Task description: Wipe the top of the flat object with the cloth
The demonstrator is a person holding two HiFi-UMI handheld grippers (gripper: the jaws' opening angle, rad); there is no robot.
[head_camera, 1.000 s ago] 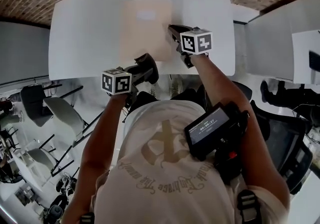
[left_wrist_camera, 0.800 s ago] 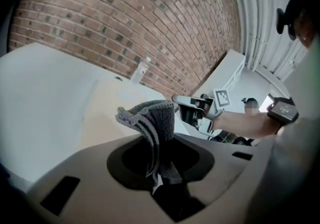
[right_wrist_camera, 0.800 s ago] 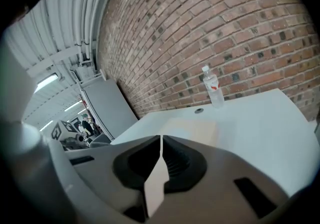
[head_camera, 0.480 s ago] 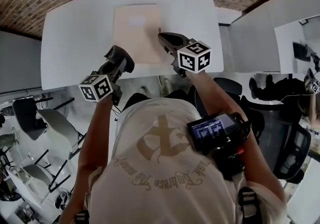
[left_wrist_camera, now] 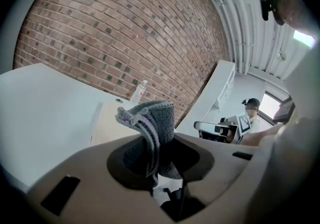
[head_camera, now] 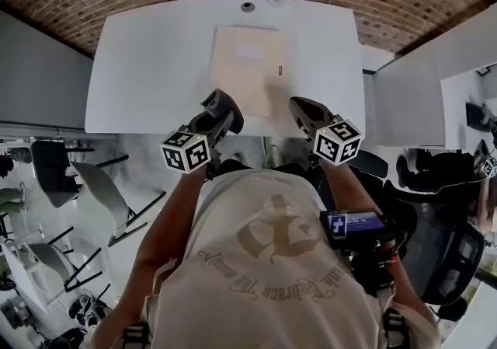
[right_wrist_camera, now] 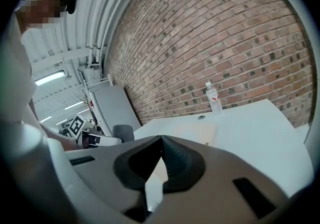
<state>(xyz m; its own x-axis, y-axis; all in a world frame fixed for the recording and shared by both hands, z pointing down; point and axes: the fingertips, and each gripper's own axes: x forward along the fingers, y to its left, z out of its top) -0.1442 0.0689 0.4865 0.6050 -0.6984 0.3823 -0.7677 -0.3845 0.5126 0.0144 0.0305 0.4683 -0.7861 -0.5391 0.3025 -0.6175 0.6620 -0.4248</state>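
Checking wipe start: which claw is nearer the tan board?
Left. The left claw, holding the cloth, overlaps the tan board's near-left corner in the head view; right claw, shut and empty, sits just off its near-right corner.

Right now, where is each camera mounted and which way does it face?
Head view: on the person's head, looking steeply down at the white table and tan flat object; shows torso, both forearms, left tongs, right tongs.
Left gripper view: rides the left tongs, facing across the table toward the brick wall; its tongs pinch the grey cloth.
Right gripper view: rides the right tongs, facing the same wall; its tongs are shut, empty.
Shared: all three show the water bottle at the table's far edge.
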